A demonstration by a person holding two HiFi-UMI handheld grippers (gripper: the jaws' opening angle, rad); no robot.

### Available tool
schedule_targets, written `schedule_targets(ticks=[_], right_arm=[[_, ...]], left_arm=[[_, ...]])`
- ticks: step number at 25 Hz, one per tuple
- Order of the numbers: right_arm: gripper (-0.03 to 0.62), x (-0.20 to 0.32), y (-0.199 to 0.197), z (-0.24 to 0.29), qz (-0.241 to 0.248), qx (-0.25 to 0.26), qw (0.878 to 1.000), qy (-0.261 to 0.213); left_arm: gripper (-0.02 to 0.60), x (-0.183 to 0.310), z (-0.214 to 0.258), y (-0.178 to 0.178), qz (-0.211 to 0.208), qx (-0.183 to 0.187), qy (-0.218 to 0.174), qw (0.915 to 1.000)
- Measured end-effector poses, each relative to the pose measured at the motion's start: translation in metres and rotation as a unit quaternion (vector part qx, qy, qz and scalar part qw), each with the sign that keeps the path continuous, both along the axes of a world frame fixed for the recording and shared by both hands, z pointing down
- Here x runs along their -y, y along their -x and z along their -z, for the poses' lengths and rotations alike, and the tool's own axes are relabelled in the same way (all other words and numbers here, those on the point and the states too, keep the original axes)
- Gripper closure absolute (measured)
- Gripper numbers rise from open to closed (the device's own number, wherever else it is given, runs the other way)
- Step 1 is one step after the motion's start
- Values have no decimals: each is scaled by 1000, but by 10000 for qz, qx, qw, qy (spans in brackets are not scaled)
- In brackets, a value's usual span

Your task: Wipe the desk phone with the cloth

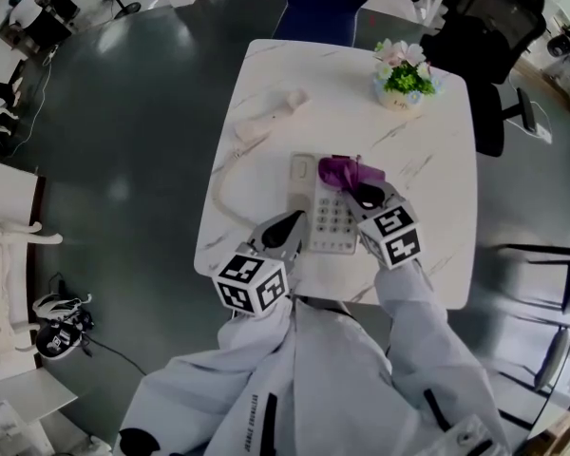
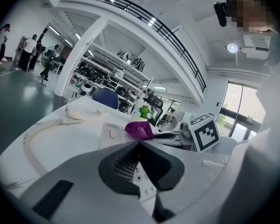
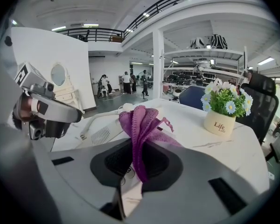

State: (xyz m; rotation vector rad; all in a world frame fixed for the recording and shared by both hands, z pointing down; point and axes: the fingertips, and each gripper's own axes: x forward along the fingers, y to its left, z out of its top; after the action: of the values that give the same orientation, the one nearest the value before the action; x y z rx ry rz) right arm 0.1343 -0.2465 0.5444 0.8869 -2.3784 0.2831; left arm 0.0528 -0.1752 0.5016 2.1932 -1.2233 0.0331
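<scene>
A white desk phone (image 1: 325, 207) lies on the marble table (image 1: 427, 160), its keypad facing up. Its handset (image 1: 266, 117) is off the base, at the far left, joined to it by a curly cord (image 1: 223, 193). My right gripper (image 1: 358, 191) is shut on a purple cloth (image 1: 345, 170), which rests on the phone's far right corner. In the right gripper view the cloth (image 3: 140, 125) stands bunched up out of the jaws. My left gripper (image 1: 294, 222) is shut with nothing in it, its tips at the phone's near left edge, keypad (image 2: 139, 177) showing below them.
A small pot of flowers (image 1: 404, 76) stands at the table's far right corner. A blue chair (image 1: 323, 3) and a black office chair (image 1: 489, 36) are beyond the table. The near table edge runs just below both grippers.
</scene>
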Motion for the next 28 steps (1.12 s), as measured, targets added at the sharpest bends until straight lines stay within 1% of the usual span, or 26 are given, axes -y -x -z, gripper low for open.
schedule_targets(ticks=[15,28], right_arm=[[557,-30,-2,-5,-88,-78,9998,131],[557,-58,-2,-9,-150,-87,9993,332]], left_arm=[[583,-20,1,-5,-215,-31,7,9998],[584,-35,6,-3,-291,-43,-28,9996]])
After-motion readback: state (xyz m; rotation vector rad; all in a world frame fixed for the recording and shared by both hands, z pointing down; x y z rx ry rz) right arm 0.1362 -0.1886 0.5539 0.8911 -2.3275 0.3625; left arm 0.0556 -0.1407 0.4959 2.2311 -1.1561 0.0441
